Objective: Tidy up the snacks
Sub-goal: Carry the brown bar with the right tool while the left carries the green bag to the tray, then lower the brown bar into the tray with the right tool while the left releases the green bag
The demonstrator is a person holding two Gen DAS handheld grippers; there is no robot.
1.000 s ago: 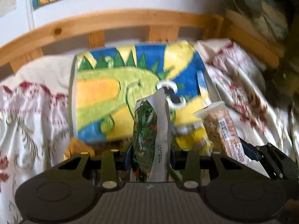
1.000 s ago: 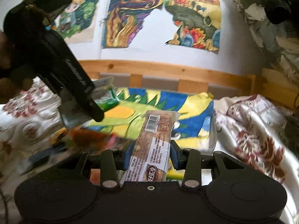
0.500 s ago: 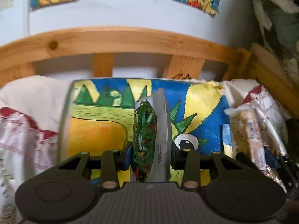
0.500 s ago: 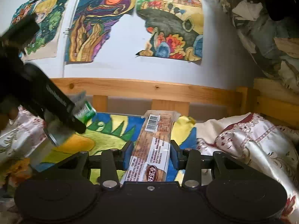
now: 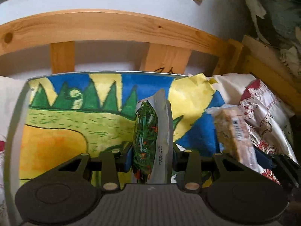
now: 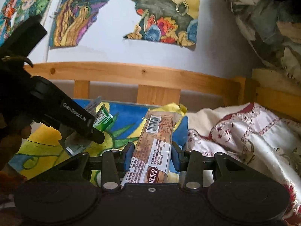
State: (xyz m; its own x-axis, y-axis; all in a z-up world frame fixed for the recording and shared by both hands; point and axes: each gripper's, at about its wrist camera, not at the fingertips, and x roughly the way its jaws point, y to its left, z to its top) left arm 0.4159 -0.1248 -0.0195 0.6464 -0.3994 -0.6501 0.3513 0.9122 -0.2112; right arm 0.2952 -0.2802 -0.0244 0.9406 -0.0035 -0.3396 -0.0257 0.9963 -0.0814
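Note:
My left gripper [image 5: 151, 157] is shut on a green seaweed snack packet [image 5: 150, 135], held upright over a clear tray [image 5: 17, 113] lined with a bright dinosaur drawing. My right gripper [image 6: 151, 157] is shut on a long brown cracker packet [image 6: 154, 143] with a barcode, held above the tray's right end [image 6: 124, 116]. In the left wrist view that cracker packet [image 5: 232, 135] shows at the right. In the right wrist view the left gripper [image 6: 94, 130] with the green packet [image 6: 102, 117] is at the left, over the tray.
A wooden bed rail [image 5: 112, 28] runs behind the tray, with a white wall and colourful drawings [image 6: 165, 11] above. White and red embroidered bedding [image 6: 244, 131] lies to the right. Piled cloth [image 6: 263, 9] fills the upper right corner.
Both grippers have moved forward and up over the tray with their packets. The tray now fills more of the left wrist view and the bed rail is closer.

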